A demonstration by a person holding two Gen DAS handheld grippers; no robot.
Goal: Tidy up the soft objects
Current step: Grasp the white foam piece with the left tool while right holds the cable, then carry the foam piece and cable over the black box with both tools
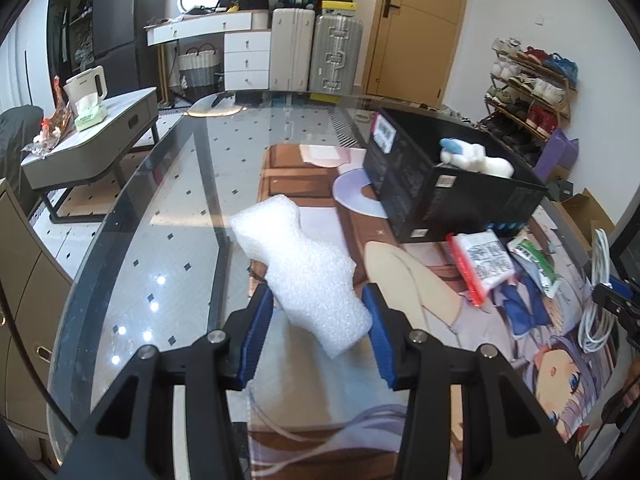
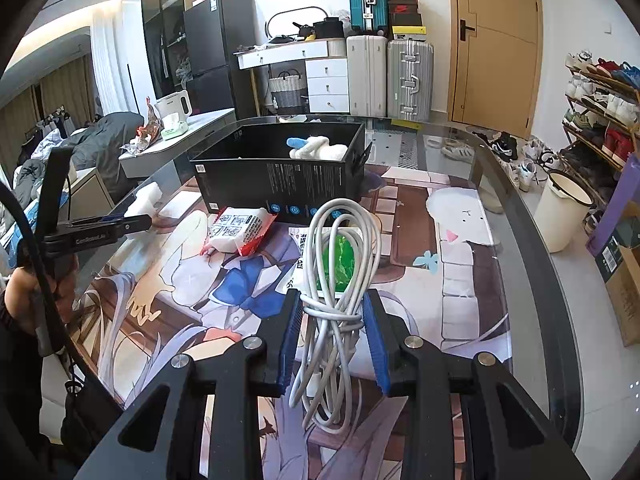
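Note:
My left gripper (image 1: 318, 300) is shut on a white foam piece (image 1: 304, 268), held above the glass table's mat. My right gripper (image 2: 330, 312) is shut on a coiled white cable (image 2: 340, 264), which also shows at the right edge of the left wrist view (image 1: 596, 320). A black box (image 1: 448, 192) stands on the mat with a white and blue plush toy (image 1: 476, 158) inside; it shows in the right wrist view too (image 2: 280, 184), with the toy (image 2: 320, 148). A red and white packet (image 2: 240, 232) and a green and white packet (image 2: 340, 260) lie in front of the box.
The glass table (image 1: 168, 208) carries a printed anime mat (image 2: 460, 264). A low side table (image 1: 100, 132) with a kettle and tissues stands to the left. Suitcases (image 1: 316, 52), a door and a shoe rack (image 1: 532, 92) lie beyond. A white bucket (image 2: 564, 208) is on the floor to the right.

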